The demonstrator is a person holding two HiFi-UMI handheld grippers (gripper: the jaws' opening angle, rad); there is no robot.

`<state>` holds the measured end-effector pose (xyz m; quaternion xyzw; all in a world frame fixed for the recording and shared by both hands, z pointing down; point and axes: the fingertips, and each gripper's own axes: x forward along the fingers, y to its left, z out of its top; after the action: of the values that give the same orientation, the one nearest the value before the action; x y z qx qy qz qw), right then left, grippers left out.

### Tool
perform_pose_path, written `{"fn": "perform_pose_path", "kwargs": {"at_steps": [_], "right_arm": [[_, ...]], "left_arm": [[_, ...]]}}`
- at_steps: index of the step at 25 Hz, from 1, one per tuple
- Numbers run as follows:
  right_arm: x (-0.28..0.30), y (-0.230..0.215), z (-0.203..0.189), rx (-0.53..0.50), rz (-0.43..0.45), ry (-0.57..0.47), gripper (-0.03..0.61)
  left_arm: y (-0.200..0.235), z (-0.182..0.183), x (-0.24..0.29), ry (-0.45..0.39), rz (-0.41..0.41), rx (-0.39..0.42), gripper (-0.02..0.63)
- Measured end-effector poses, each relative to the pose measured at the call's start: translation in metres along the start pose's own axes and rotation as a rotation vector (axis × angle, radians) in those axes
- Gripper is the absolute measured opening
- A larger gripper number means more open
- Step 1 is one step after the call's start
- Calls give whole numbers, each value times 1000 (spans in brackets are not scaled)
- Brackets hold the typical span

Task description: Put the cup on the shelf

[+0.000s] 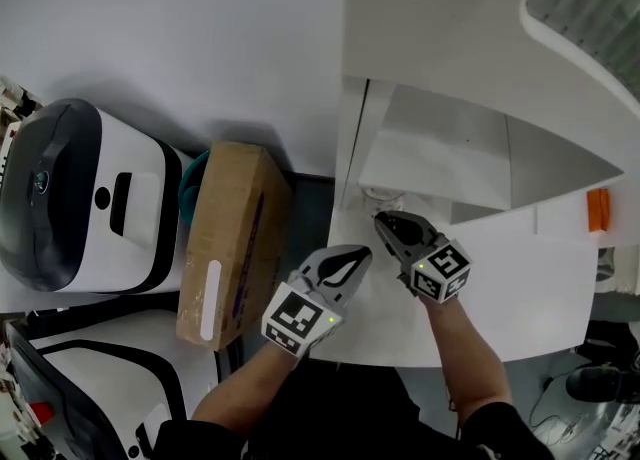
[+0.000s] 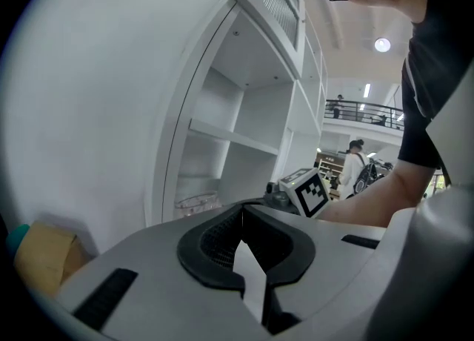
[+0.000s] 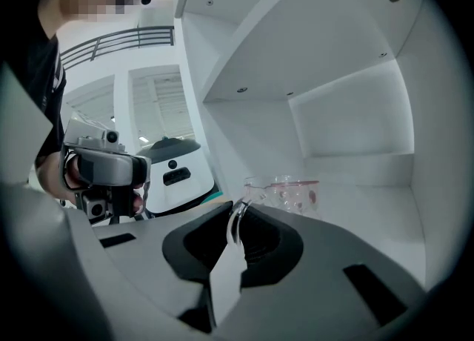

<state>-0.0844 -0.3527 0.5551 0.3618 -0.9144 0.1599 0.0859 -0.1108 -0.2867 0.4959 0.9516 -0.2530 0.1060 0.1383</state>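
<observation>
A clear glass cup [image 1: 383, 195] with small red marks stands at the front of the white shelf's [image 1: 440, 163] lowest compartment. My right gripper [image 1: 386, 221] is shut on its thin handle; in the right gripper view the handle [image 3: 232, 222] sits between the jaws of that gripper [image 3: 238, 210] with the cup [image 3: 285, 193] just beyond. My left gripper [image 1: 356, 256] hovers to the left of it, shut and holding nothing. The left gripper view shows its closed jaw tips [image 2: 242, 212], the cup [image 2: 197, 203] on the shelf floor and the right gripper's marker cube [image 2: 305, 191].
A brown cardboard box [image 1: 232, 238] lies left of the shelf with a teal object [image 1: 192, 183] behind it. A white and dark machine [image 1: 80, 198] stands further left. An orange item [image 1: 598, 210] sits at the right edge of the white surface [image 1: 510, 298].
</observation>
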Motion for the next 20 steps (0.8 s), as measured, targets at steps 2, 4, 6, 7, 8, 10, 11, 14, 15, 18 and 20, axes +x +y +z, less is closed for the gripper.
{"fn": "perform_pose_path", "kwargs": {"at_steps": [2, 4, 6, 7, 8, 10, 11, 14, 15, 18, 20], "right_arm": [[8, -3, 0, -6, -2, 1, 29], [14, -4, -1, -9, -2, 0, 29], [20, -3, -1, -11, -3, -4, 29], [22, -4, 0, -11, -6, -7, 31], [24, -5, -1, -9, -11, -9, 29], [24, -7, -2, 7, -23, -14, 29], [25, -8, -3, 24, -29, -15, 29], [26, -11, -11, 98, -50, 15, 29], [26, -12, -16, 125, -60, 37, 29], [24, -15, -28, 188, -99, 84, 31], [24, -17, -31, 221, -114, 90, 31]], "left_arm": [[5, -1, 2, 1, -2, -2, 12], [7, -3, 4, 5, -8, -1, 12], [10, -7, 4, 10, -11, -2, 12], [11, -8, 4, 11, -11, -4, 12], [12, -8, 5, 10, -11, -7, 12], [12, -8, 4, 9, -14, -12, 12], [12, -9, 4, 10, -16, -13, 12], [11, -12, 1, 24, -18, -13, 12], [10, -13, -1, 30, -15, -13, 12], [7, -18, -4, 43, -11, -14, 12], [6, -20, -6, 53, -12, -19, 12]]}}
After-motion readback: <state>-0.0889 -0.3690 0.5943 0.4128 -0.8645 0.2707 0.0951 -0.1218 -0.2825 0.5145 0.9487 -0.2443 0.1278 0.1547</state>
